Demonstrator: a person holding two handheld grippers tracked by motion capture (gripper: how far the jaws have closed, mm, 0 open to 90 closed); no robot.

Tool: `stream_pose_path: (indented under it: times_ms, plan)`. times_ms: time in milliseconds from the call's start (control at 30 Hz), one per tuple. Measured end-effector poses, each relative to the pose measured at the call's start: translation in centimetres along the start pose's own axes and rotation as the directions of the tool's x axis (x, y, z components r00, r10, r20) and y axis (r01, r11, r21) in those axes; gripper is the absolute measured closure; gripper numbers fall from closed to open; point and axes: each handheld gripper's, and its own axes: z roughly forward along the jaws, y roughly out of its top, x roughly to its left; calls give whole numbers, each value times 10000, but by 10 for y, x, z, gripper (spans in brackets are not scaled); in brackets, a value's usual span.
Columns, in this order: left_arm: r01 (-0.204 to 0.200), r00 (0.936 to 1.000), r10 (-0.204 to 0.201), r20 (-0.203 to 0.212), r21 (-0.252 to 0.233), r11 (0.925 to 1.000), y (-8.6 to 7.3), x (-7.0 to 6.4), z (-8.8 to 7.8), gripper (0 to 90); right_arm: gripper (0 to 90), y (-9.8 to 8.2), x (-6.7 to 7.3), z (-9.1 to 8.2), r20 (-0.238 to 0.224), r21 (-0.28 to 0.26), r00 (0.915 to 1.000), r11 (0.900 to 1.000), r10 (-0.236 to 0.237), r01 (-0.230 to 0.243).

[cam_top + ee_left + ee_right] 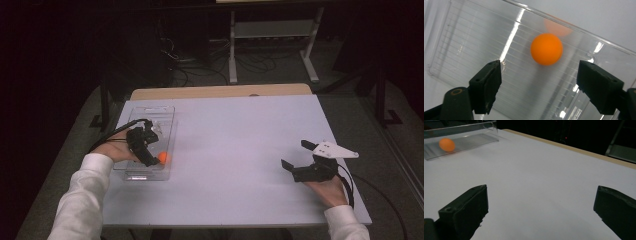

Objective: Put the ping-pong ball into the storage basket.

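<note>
Left tool (539, 82) above loose ball (546, 49)

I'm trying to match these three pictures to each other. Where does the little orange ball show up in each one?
High view: the orange ball sits at left, inside the clear plastic tray, beside the left gripper.
Left gripper view: upper middle, on the tray floor, beyond the open jaws.
Right gripper view: top left corner, far off inside the tray.
Shared landmark: the clear plastic tray on the white table.

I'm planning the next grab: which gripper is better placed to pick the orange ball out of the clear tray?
Left gripper: it hangs open over the clear tray, the orange ball just ahead. Right gripper sits far across the table.
</note>
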Motion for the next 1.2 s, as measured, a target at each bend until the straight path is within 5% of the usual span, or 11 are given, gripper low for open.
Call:
stream_pose_path:
  times_ms: [233,433,733,1033,1200]
  plan:
    - [406,9986,-410,-330,-129,9991,-3,3,-6,102,0,0,0,0,4,8,10000,10000,-6,6]
    - [659,9968,-690,-405,-734,9951,-4,3,-16,0,0,0,1,0,5,24,10000,10000,21,-21]
    - [680,9951,-765,-633,-1264,9896,-8,1,-24,0,0,0,0,-1,18,4,10000,10000,38,-38]
    - [1038,9915,-1180,-545,-2140,9713,-17,-1,-31,0,0,0,1,-1,45,-6,10000,10000,32,-31]
    - [1175,9881,-1410,-613,-2905,9496,-23,-3,-33,0,0,0,1,-1,40,22,10000,10000,15,-15]
